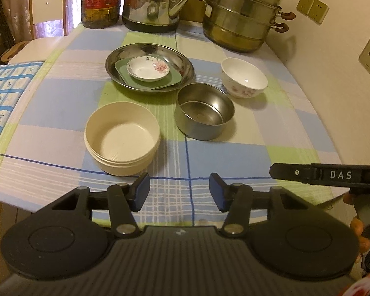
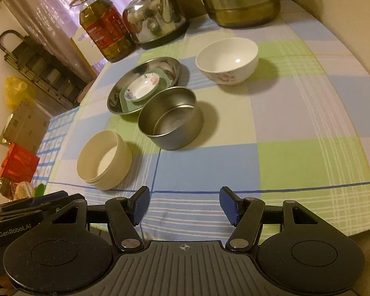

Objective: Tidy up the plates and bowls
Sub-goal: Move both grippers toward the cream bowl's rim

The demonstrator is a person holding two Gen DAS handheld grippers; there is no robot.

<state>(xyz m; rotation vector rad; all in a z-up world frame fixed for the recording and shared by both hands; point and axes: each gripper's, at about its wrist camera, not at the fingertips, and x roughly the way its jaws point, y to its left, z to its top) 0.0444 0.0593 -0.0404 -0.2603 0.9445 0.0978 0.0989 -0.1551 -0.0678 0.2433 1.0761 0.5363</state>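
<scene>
A wide steel plate [image 1: 182, 67] [image 2: 167, 65] holds a green square plate [image 1: 172, 77] [image 2: 166, 81] with a small flowered white dish [image 1: 148, 69] [image 2: 143, 86] on top. In front stand a cream bowl [image 1: 122, 135] [image 2: 104, 160], a steel bowl [image 1: 204, 111] [image 2: 170, 120] and a white flowered bowl [image 1: 244, 77] [image 2: 227, 60]. My left gripper [image 1: 180, 191] is open and empty, above the table's near edge, just behind the cream bowl. My right gripper [image 2: 185, 203] is open and empty, also at the near edge; part of it shows at the right in the left wrist view [image 1: 328, 172].
At the back of the checked tablecloth [image 1: 234, 162] [image 2: 296, 123] stand an oil bottle [image 1: 101, 0] [image 2: 106, 27], a steel kettle [image 1: 153, 2] [image 2: 155, 17] and a stacked steamer pot [image 1: 241, 17] [image 2: 239, 0]. A wall [image 1: 345, 74] borders the right; a chair [image 1: 49, 7] and clutter lie left.
</scene>
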